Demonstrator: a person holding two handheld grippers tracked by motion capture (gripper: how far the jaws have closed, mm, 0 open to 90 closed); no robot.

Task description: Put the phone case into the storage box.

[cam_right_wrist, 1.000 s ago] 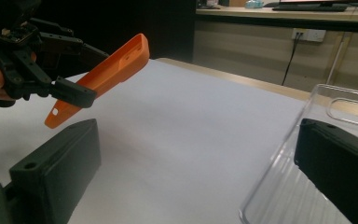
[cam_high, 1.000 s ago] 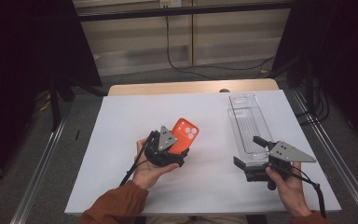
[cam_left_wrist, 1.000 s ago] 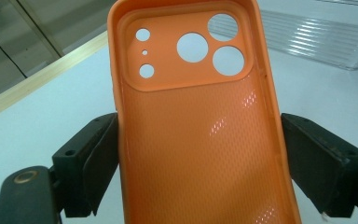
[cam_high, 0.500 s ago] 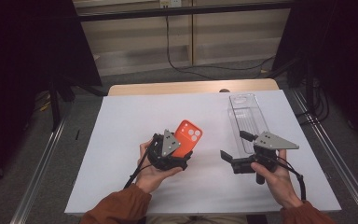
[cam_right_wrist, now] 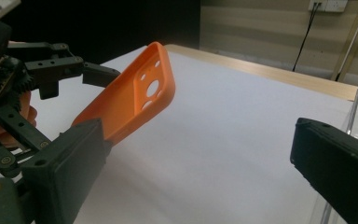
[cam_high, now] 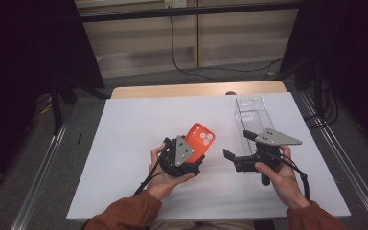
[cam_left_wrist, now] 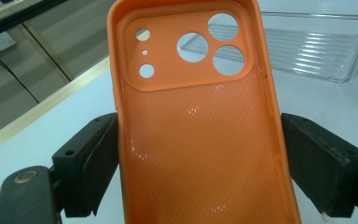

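Over the last second the right hand-held gripper (cam_high: pixel 235 155) had swung inward from the clear plastic bin (cam_high: pixel 252 115) toward the left hand-held gripper (cam_high: pixel 191 154), its jaws spread wide and empty. The left one clamped the orange phone case (cam_high: pixel 199 140) by its long edges, tilted up above the white counter (cam_high: pixel 124 129).

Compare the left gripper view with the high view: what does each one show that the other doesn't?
Left gripper view alone: the orange phone case's textured inside, its long edges pinched between both black jaws. High view alone: the right gripper, jaws apart, aimed toward the case, and both hands on the white table. Shared: the case, the left gripper and the clear plastic bin.
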